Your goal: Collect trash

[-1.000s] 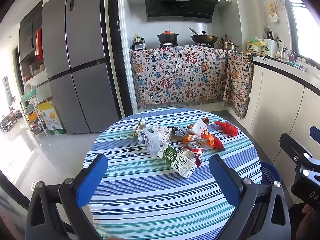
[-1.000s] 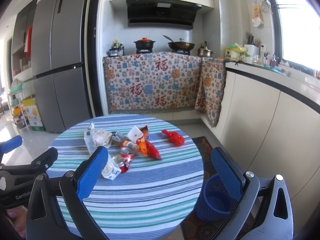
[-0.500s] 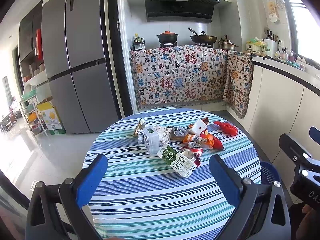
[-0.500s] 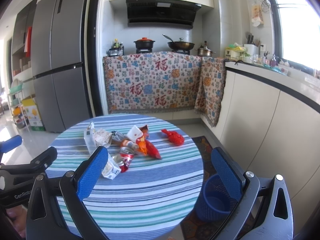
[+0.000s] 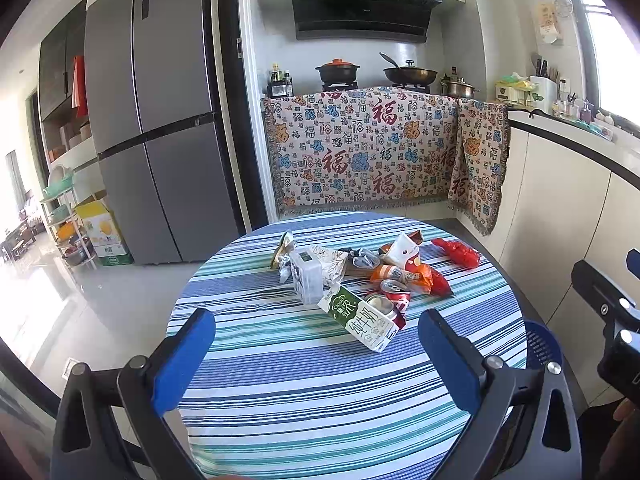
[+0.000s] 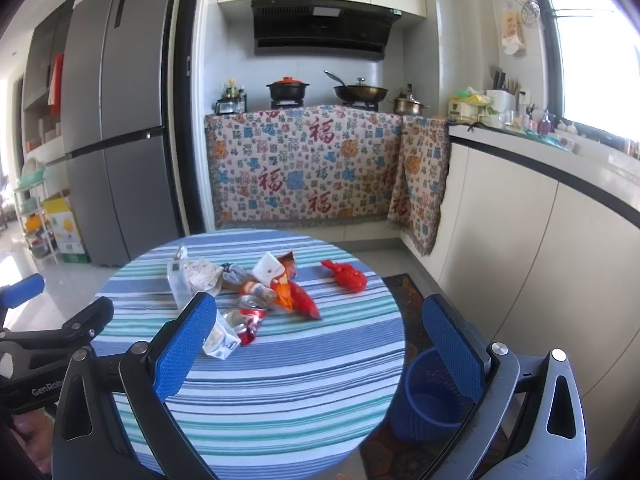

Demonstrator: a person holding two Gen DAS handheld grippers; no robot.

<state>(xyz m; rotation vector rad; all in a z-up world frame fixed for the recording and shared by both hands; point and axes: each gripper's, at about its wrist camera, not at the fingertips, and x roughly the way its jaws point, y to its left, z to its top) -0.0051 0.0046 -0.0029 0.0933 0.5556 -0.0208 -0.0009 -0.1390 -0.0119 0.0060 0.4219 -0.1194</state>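
Observation:
A heap of trash lies mid-table on the striped round table [image 5: 320, 392]: a green-and-white milk carton [image 5: 360, 318], a crushed red can [image 5: 394, 292], an orange snack bag [image 5: 412, 276], a clear plastic box [image 5: 306, 276] and a red wrapper [image 5: 458, 252] off to the right. My left gripper [image 5: 316, 356] is open, hovering short of the carton. My right gripper [image 6: 320, 344] is open too, over the table's right part, with the can [image 6: 250, 308] and the red wrapper [image 6: 348, 276] ahead. A blue bin [image 6: 432, 396] stands on the floor beside the table.
A grey fridge [image 5: 160, 120] stands at the back left. A counter draped in patterned cloth [image 5: 368, 152] carries pots behind the table. White cabinets [image 6: 540, 260] run along the right. A shelf rack and a yellow box [image 5: 102, 232] sit at the far left.

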